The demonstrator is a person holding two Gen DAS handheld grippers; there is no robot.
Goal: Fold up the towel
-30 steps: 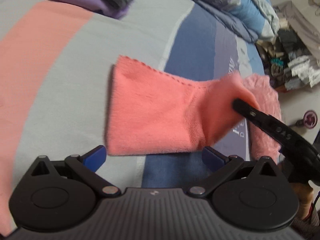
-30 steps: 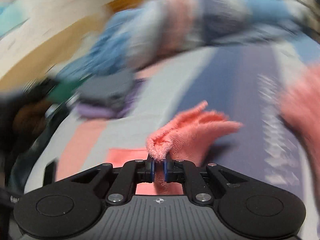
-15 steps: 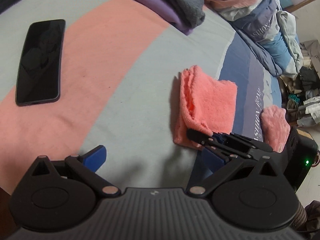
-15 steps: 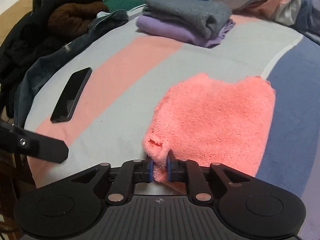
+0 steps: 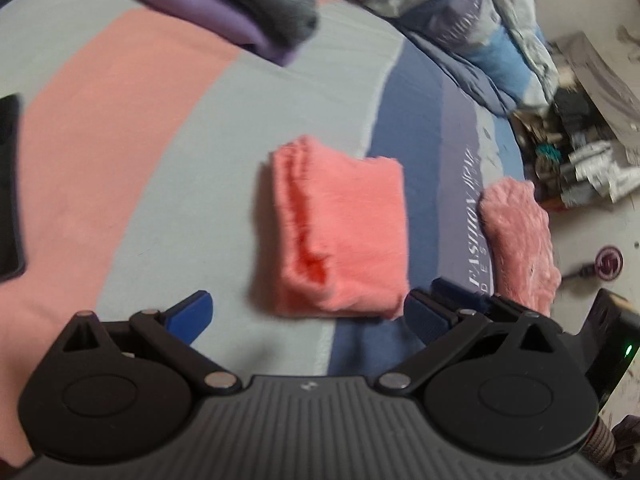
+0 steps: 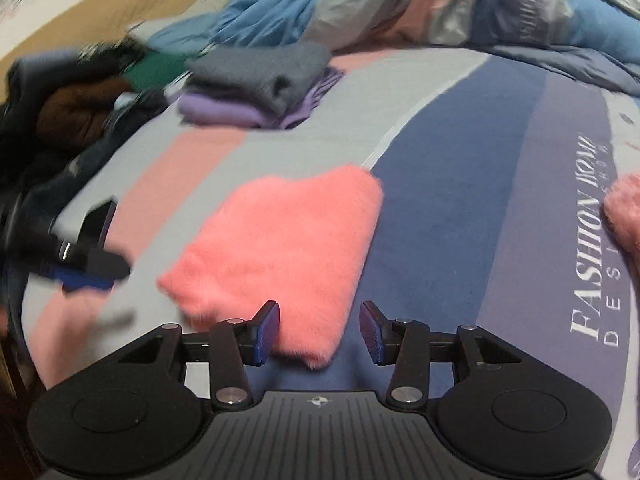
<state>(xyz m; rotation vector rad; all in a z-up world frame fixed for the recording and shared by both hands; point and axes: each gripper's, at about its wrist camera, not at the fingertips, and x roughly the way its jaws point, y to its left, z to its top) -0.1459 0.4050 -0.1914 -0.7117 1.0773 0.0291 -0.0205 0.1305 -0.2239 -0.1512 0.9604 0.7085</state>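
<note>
A coral pink towel (image 5: 344, 232) lies folded into a small rectangle on the striped bedspread, its layered edges facing left in the left wrist view. My left gripper (image 5: 308, 312) is open just in front of it, holding nothing. In the right wrist view the same towel (image 6: 280, 248) lies flat ahead of my right gripper (image 6: 320, 328), which is open with its blue pads apart at the towel's near edge. The right gripper's fingers (image 5: 460, 300) show at the right of the left wrist view, and the left gripper (image 6: 84, 264) shows blurred at the left of the right wrist view.
A second fluffy pink towel (image 5: 516, 232) lies to the right near the bed edge. Folded grey and purple clothes (image 6: 256, 88) sit further back, with a bedding pile (image 6: 440, 4) behind. A black phone (image 5: 8, 184) lies at the left. Clutter (image 5: 580, 148) covers the floor beyond the bed.
My right gripper has opened and let go of the towel, which now lies folded flat. Both grippers have pulled back a little from it.
</note>
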